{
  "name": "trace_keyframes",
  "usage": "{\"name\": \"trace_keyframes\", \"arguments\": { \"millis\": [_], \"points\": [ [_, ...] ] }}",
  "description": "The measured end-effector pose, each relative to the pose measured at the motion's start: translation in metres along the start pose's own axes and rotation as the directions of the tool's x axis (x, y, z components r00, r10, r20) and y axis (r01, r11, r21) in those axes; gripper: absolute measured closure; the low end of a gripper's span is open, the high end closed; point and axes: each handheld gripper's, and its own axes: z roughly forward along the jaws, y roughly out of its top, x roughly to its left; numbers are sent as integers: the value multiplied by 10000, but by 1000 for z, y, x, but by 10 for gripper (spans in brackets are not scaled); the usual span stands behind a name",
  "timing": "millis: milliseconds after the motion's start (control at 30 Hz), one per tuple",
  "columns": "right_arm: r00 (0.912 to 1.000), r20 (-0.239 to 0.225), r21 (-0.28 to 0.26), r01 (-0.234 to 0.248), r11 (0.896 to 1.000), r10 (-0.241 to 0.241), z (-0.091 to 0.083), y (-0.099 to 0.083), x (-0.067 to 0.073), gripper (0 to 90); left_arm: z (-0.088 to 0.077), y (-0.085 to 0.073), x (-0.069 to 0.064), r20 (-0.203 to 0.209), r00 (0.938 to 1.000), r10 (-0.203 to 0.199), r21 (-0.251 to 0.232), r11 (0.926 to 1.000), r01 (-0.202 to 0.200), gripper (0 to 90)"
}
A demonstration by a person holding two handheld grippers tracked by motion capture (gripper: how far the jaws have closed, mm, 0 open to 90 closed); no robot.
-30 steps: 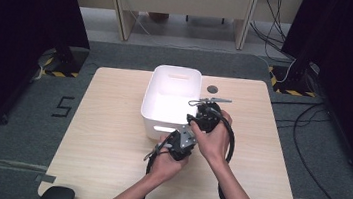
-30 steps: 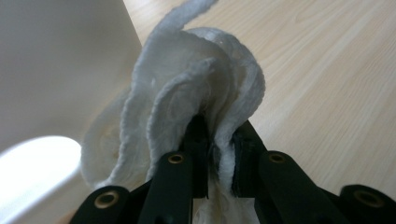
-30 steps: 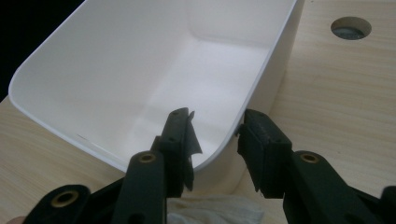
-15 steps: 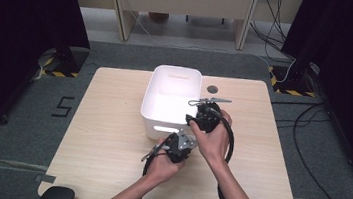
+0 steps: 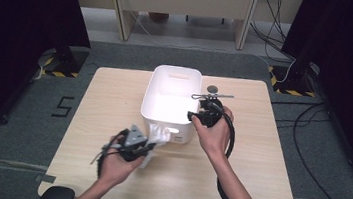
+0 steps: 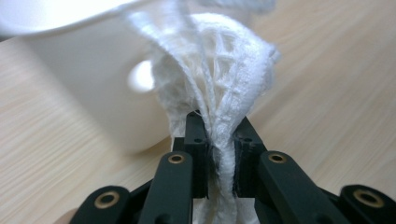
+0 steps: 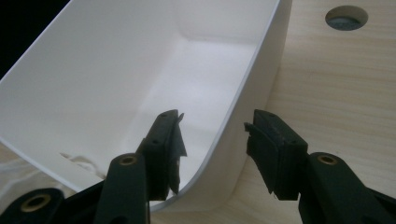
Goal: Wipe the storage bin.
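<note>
In the lower left of the high view, my left gripper (image 5: 145, 145) is clenched on a white mesh cloth (image 6: 224, 93), just beside the white bin (image 5: 163, 85) at centre. My right gripper (image 7: 212, 140) has just been opening, its jaws straddling the bin's wall without pressing it.

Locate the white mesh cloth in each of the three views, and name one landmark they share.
High view: white mesh cloth lower centre, at the left gripper, just in front of the white bin.
Left gripper view: centre, pinched between the jaws.
Right gripper view: not in it, as far as I can tell.
Shared landmark: the white bin.
</note>
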Motion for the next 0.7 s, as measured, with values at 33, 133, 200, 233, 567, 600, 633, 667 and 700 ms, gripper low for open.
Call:
{"name": "trace_keyframes", "arguments": {
  "millis": [33, 133, 200, 233, 567, 600, 633, 667, 700],
  "points": [
    [10000, 7, 44, -37, 10000, 37, 1, 1, -1, 527, -9, -5, 12, -183, 9995, -270, -42, 9996, 269, 793],
    [9999, 81, 201, -69, 9998, 67, 6, 4, -4, 542, -31, -17, 44, -983, 9906, -955, -198, 9954, 940, 793],
    [9999, 89, 344, -77, 9994, 74, 10, 6, -6, 568, -42, -23, 64, -1427, 9814, -1283, -259, 9917, 1259, 793],
    [10000, 67, 436, -54, 9990, 51, 12, 8, -5, 586, -44, -24, 70, -1538, 9789, -1348, -251, 9909, 1325, 793],
    [9938, 518, 943, 931, 9912, -983, 19, 15, -9, 736, -31, -4, 104, -1892, 9707, -1479, -307, 9890, 1447, 792],
    [9934, 541, 1001, 959, 9904, -1016, 18, 16, -11, 765, -28, 0, 104, -1887, 9713, -1450, -354, 9894, 1408, 792],
    [9923, 485, 1072, 1084, 9883, -1141, 17, 17, -15, 793, -25, 4, 105, -1900, 9720, -1382, -338, 9904, 1342, 792],
    [9927, 315, 1141, 1118, 9872, -1161, 16, 19, -20, 812, -21, 8, 106, -1887, 9724, -1371, -374, 9905, 1323, 792],
    [9939, 196, 1213, 1055, 9870, -1086, 14, 20, -25, 827, -18, 11, 107, -1882, 9725, -1371, -386, 9905, 1322, 792]
  ]
}}
